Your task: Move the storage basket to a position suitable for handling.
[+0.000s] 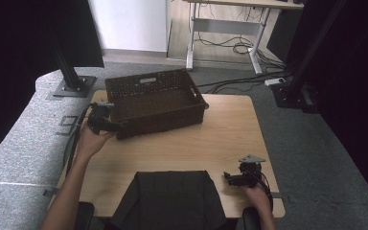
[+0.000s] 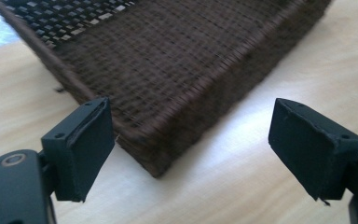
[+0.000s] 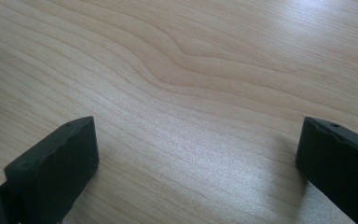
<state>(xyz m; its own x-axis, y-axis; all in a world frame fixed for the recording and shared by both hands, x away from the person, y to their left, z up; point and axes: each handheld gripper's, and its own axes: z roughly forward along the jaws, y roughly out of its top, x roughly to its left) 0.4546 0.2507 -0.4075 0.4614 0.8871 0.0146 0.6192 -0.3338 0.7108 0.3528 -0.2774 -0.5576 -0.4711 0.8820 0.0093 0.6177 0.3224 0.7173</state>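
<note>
From above I see a pale wooden tabletop (image 1: 211, 139) with a dark brown woven basket (image 1: 155, 100) sitting toward its far left corner, turned a little askew to the edges. My left tongs (image 1: 116, 126) are at the basket's near left corner, and my right tongs (image 1: 226, 176) hover low over the near right part of the tabletop, well apart from the basket. A dark folded cloth (image 1: 170, 199) lies at the middle of the near edge.

In the left gripper view the left tongs (image 2: 191, 140) are spread wide with the basket (image 2: 177, 79) corner standing between the two pads but not touched by either (bare wood shows on both sides of it). In the right gripper view the right tongs (image 3: 196, 158) are spread too, with nothing but wood grain (image 3: 191, 70) between them.

I judge the basket light and fairly stiff for its size, its weave rough enough to resist slipping, though the wall may flex if pinched hard. The rim near a corner, or one of the handle slots (image 1: 148, 80) cut in the end walls, looks the soundest place to take hold.

The high view gives the basket's whole outline, its open bare inside and both handle slots; the left gripper view gives what the high view cannot, the gaps between pads and corner, and the fine texture of the weave
</note>
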